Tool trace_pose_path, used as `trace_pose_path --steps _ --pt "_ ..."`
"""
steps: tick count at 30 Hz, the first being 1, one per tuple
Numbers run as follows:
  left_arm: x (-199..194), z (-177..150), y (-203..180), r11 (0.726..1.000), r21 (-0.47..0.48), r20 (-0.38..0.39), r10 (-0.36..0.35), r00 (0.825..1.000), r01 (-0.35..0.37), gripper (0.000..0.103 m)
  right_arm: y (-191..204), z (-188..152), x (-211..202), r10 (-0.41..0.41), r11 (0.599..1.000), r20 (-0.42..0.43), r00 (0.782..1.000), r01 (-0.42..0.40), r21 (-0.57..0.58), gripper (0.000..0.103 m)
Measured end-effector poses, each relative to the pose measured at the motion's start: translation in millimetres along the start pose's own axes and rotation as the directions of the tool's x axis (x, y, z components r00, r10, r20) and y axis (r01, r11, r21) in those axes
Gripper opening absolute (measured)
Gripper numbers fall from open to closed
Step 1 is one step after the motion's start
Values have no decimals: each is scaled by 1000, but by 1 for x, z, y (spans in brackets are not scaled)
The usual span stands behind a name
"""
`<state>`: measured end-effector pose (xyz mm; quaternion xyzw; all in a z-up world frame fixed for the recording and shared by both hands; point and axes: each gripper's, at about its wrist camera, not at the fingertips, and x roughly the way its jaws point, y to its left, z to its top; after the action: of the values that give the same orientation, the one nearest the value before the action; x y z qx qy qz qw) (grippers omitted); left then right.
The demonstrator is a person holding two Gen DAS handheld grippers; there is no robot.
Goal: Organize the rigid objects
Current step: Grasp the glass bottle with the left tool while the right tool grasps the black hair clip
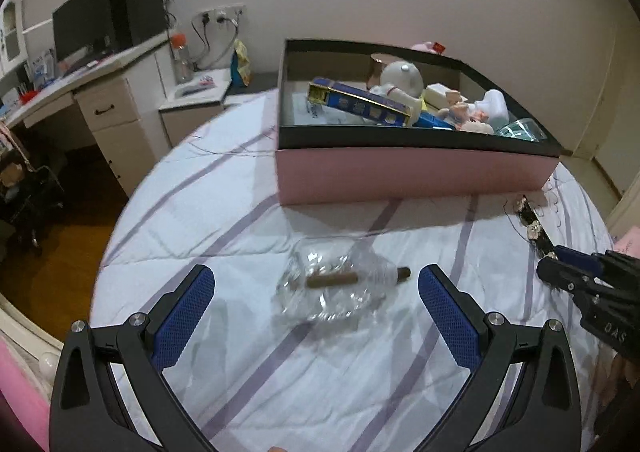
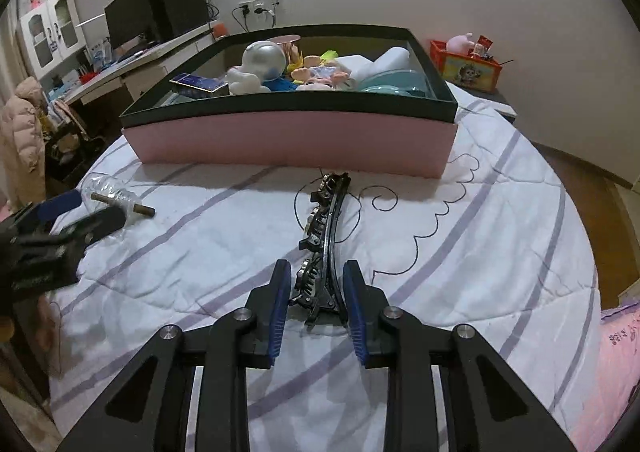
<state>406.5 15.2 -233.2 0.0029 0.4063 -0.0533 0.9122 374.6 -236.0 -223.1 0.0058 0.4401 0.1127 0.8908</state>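
A pink box with a black rim [image 1: 416, 175] [image 2: 296, 139] stands on the bed and holds several toys and small boxes. A clear glass ashtray with a brown cigar [image 1: 334, 284] [image 2: 116, 197] lies on the sheet. My left gripper [image 1: 316, 292] is open, its blue pads either side of the ashtray, just short of it. A black hair clip with flower ornaments [image 2: 322, 244] [image 1: 534, 230] lies in front of the box. My right gripper [image 2: 316, 284] has its pads around the clip's near end; I cannot tell if they press it.
The bed has a white quilt with purple stripes [image 2: 480, 252]. A desk with a monitor [image 1: 84, 27] stands to the left, a nightstand [image 1: 196, 99] behind the bed. A red toy box [image 2: 466, 65] sits at the far right. Wooden floor lies beside the bed.
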Motion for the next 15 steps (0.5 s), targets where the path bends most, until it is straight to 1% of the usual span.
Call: trace_pose_path --steps 3,5,6,7,9,15 --pt "9 2 -4 1000 10 -23 17 1000 -17 102 -4 2 1 15 1000 3 1000 -15 8 28" --pt "15 2 -9 999 29 -53 17 998 -15 87 -3 5 4 23 1000 4 1000 -23 13 28" --pt "16 2 -10 999 32 -56 23 998 -21 75 -2 6 6 27 1000 5 1000 -27 13 28" --pt "16 3 -10 999 34 -52 30 998 -28 67 -1 6 7 29 1000 4 1000 -29 12 28" --pt "13 3 -10 999 32 -36 25 999 -24 58 0 8 8 32 999 6 999 -32 15 28" --pt "4 1 -6 1000 10 -18 26 999 -26 57 0 9 8 31 999 13 999 -31 18 28"
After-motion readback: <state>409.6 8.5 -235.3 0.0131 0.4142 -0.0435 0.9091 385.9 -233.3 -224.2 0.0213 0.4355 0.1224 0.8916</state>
